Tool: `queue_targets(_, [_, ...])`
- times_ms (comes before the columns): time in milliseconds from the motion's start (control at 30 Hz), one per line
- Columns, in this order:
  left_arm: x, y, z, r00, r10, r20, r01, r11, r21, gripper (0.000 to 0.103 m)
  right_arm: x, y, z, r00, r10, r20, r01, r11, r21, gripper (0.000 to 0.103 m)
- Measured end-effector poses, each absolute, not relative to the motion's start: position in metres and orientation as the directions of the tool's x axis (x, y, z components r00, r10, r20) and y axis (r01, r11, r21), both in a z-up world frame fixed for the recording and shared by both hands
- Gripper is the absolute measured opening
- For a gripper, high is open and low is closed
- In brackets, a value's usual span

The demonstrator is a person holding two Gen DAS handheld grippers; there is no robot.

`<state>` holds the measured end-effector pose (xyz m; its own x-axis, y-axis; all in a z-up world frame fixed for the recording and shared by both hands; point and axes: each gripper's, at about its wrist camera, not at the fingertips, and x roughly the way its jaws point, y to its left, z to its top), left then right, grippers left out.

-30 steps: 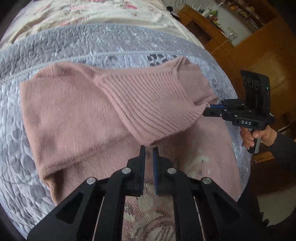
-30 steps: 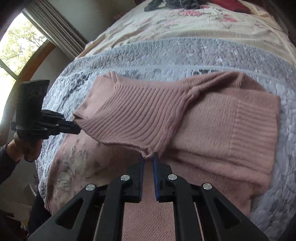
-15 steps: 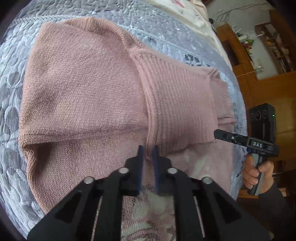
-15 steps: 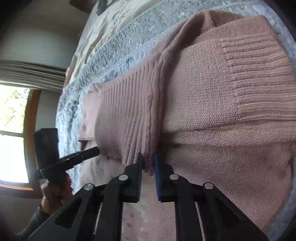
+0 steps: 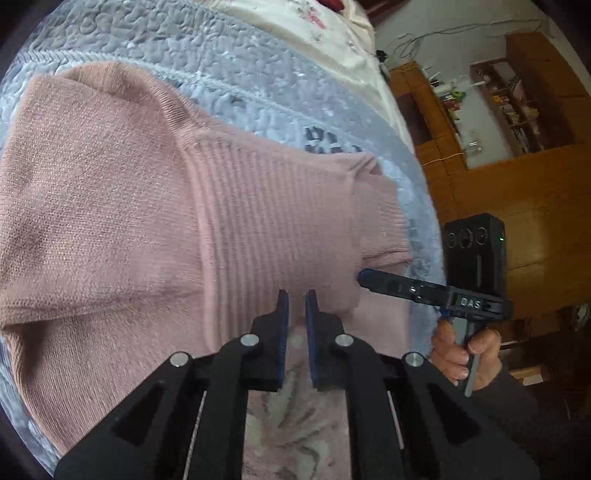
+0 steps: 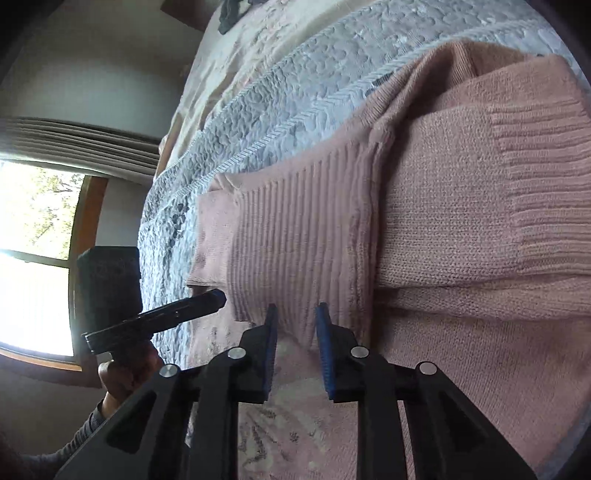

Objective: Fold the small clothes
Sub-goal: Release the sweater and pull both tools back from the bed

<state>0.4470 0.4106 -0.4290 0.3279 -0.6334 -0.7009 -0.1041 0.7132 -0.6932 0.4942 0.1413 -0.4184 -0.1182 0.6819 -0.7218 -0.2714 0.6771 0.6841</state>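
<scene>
Pink sweater [image 5: 122, 206] is spread, partly folded, on the bed's grey quilt [image 5: 258, 92]. Left claw [image 5: 294, 306] is parted narrowly, nothing gripped; right claw [image 6: 294, 321] is parted wider at the ribbed hem, nothing gripped.

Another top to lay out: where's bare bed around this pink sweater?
Free: the grey quilt band beyond the sweater's far edge, and the floral bedspread past it. Crowded: the near edge, with left gripper and right gripper at the ribbed hem.
</scene>
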Motion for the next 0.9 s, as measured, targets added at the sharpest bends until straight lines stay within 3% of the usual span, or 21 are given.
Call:
queue_targets(33, [0.452, 0.411, -0.441, 0.307, -0.614, -0.727, -0.130, 0.730, -0.671, 0.008, 0.497, 0.140, -0.429, -0.120, 0.659, -0.742, -0.262, 0.700, 0.664, 0.016])
queue_targets(67, [0.455, 0.412, -0.452, 0.287, -0.604, -0.744, -0.151, 0.738, -0.657, 0.001, 0.498, 0.138, -0.437, -0.122, 0.645, -0.754, -0.262, 0.712, 0.652, 0.002])
queue_targets(200, [0.450, 0.417, -0.455, 0.281, -0.620, -0.733, -0.168, 0.720, -0.673, 0.001, 0.495, 0.122, -0.434, -0.116, 0.659, -0.743, -0.243, 0.707, 0.665, 0.003])
queue_targets(233, [0.444, 0.420, -0.445, 0.303, -0.630, -0.715, -0.159, 0.707, -0.689, 0.017, 0.491, 0.117, -0.424, -0.107, 0.667, -0.738, -0.247, 0.701, 0.669, 0.013])
queue_targets(267, [0.435, 0.425, -0.433, 0.331, -0.638, -0.695, -0.149, 0.692, -0.706, 0.048, 0.486, 0.108, -0.414, -0.099, 0.677, -0.730, -0.239, 0.696, 0.678, 0.028])
queue_targets(333, [0.408, 0.434, -0.405, 0.388, -0.619, -0.683, -0.135, 0.695, -0.706, 0.069, 0.470, 0.086, -0.395, -0.094, 0.697, -0.710, -0.233, 0.678, 0.697, 0.034])
queue_targets(467, [0.329, 0.453, -0.370, 0.420, -0.601, -0.680, -0.159, 0.689, -0.707, 0.078, 0.421, 0.026, -0.371, -0.105, 0.689, -0.717, -0.209, 0.690, 0.693, 0.050])
queue_targets(600, [0.224, 0.469, -0.361, 0.396, -0.602, -0.693, -0.206, 0.677, -0.706, 0.080, 0.352, -0.039, -0.365, -0.126, 0.629, -0.767, -0.180, 0.746, 0.641, 0.054])
queue_targets(667, [0.180, 0.472, -0.368, 0.368, -0.612, -0.700, -0.240, 0.665, -0.708, 0.081, 0.317, -0.066, -0.369, -0.157, 0.639, -0.753, -0.121, 0.745, 0.656, 0.062])
queue_targets(900, [0.108, 0.475, -0.409, 0.310, -0.640, -0.703, -0.361, 0.605, -0.710, 0.080, 0.247, -0.113, -0.403, -0.190, 0.639, -0.745, 0.014, 0.761, 0.649, 0.060])
